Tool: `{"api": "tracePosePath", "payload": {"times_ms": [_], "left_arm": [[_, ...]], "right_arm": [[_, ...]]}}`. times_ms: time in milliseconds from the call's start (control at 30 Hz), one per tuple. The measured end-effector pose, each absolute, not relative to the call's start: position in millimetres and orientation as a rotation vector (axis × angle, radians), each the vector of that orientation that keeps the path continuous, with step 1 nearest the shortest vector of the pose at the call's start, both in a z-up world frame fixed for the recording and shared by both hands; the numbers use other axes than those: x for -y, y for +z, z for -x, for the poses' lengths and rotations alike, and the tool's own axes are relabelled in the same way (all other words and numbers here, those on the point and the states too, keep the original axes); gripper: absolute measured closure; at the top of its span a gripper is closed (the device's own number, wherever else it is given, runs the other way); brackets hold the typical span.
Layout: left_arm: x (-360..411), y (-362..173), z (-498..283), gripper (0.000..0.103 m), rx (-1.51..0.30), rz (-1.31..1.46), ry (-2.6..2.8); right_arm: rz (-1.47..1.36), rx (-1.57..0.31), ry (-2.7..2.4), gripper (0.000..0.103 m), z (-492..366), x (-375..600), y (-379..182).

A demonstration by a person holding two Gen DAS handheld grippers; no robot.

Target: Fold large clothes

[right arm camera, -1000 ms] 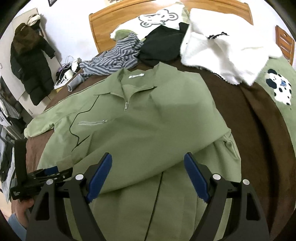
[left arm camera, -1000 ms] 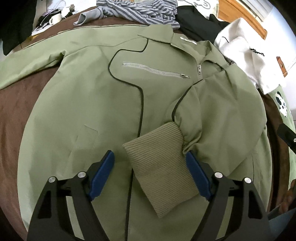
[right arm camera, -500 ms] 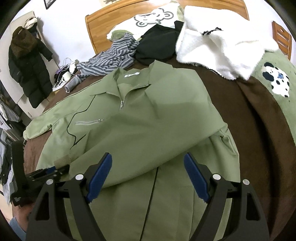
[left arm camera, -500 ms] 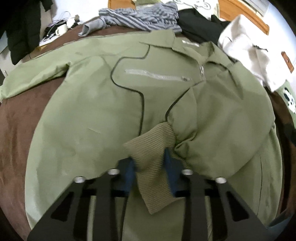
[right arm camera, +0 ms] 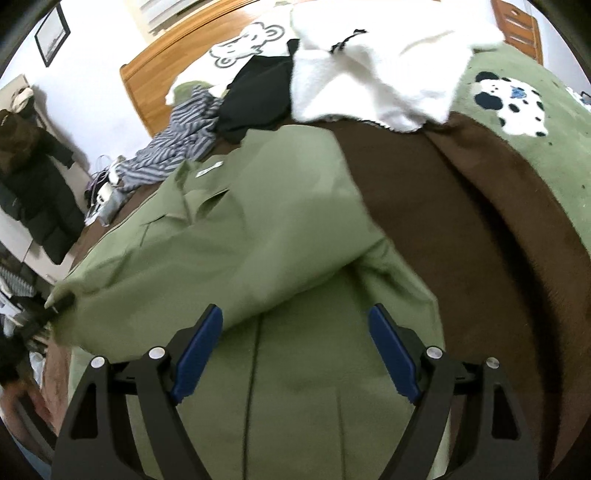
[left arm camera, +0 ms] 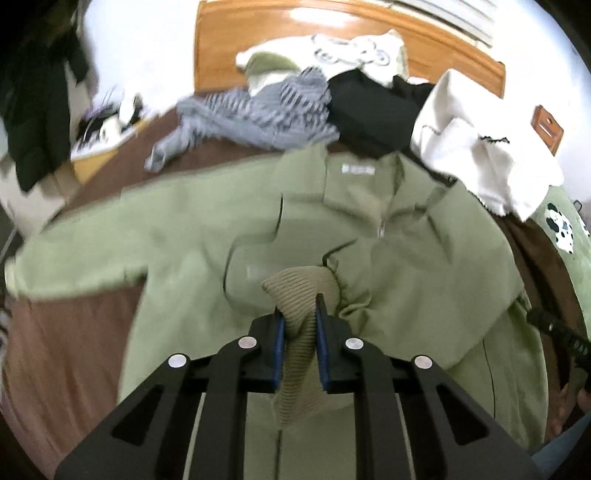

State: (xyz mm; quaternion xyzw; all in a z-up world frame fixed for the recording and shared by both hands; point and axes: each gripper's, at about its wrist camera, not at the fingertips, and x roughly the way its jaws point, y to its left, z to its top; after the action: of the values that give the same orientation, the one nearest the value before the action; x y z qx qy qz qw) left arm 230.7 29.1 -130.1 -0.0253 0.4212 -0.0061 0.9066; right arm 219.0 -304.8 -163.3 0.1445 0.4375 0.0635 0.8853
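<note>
A large olive-green zip jacket (left arm camera: 207, 251) lies face up on a brown bedspread (left arm camera: 62, 332). Its one sleeve is folded across the chest. My left gripper (left arm camera: 300, 314) is shut on that sleeve's ribbed knit cuff (left arm camera: 299, 291) and holds it raised above the jacket front. The other sleeve (left arm camera: 74, 254) stretches out to the left. In the right wrist view the jacket (right arm camera: 258, 240) fills the middle, and the lifted sleeve (right arm camera: 155, 291) runs left to where the left gripper (right arm camera: 55, 304) pinches it. My right gripper (right arm camera: 295, 332) is open and empty, above the jacket's lower front.
At the head of the bed lie a striped grey garment (left arm camera: 258, 107), a black garment (left arm camera: 369, 107) and a white fleece (left arm camera: 480, 158), against a wooden headboard (left arm camera: 424, 33). A green panda blanket (right arm camera: 517, 110) covers the right side. A dark coat (right arm camera: 33, 192) hangs at left.
My left gripper closed on the ribbed cuff and lifted it, dragging the sleeve up and left. My right gripper stayed open and moved closer over the jacket's lower front.
</note>
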Motion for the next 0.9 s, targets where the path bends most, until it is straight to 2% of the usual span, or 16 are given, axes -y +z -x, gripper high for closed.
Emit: {"api": "tracePosePath", "payload": {"times_ms": [233, 300, 533, 600, 633, 700, 767, 833, 900], "left_arm": [[-19, -97, -276, 0.086, -0.764, -0.096, -0.029], [-21, -108, -283, 0.086, -0.796, -0.108, -0.021], [-51, -205, -284, 0.084, -1.053, -0.069, 0.050], [-53, -218, -279, 0.069, -1.065, -0.086, 0.077], [-54, -219, -277, 0.065, -1.059, -0.090, 0.085], [-60, -218, -277, 0.040, -1.067, -0.077, 0.123], [-69, -215, -277, 0.032, -1.075, -0.032, 0.124], [-74, -206, -275, 0.029, -1.063, -0.005, 0.127], [-73, -192, -272, 0.013, -1.028, -0.004, 0.126]], "right_arm": [[-0.262, -0.914, 0.106, 0.022, -231, 305, -167], [-0.256, -0.924, 0.100, 0.021, -233, 303, -171], [-0.217, -0.951, 0.108, 0.021, -235, 297, -182], [-0.208, -0.952, 0.109, 0.021, -235, 297, -183], [-0.205, -0.951, 0.111, 0.021, -236, 297, -183], [-0.201, -0.947, 0.113, 0.021, -237, 296, -183], [-0.199, -0.945, 0.117, 0.021, -239, 296, -182], [-0.197, -0.929, 0.124, 0.021, -241, 294, -178], [-0.184, -0.900, 0.128, 0.021, -244, 290, -172]]}}
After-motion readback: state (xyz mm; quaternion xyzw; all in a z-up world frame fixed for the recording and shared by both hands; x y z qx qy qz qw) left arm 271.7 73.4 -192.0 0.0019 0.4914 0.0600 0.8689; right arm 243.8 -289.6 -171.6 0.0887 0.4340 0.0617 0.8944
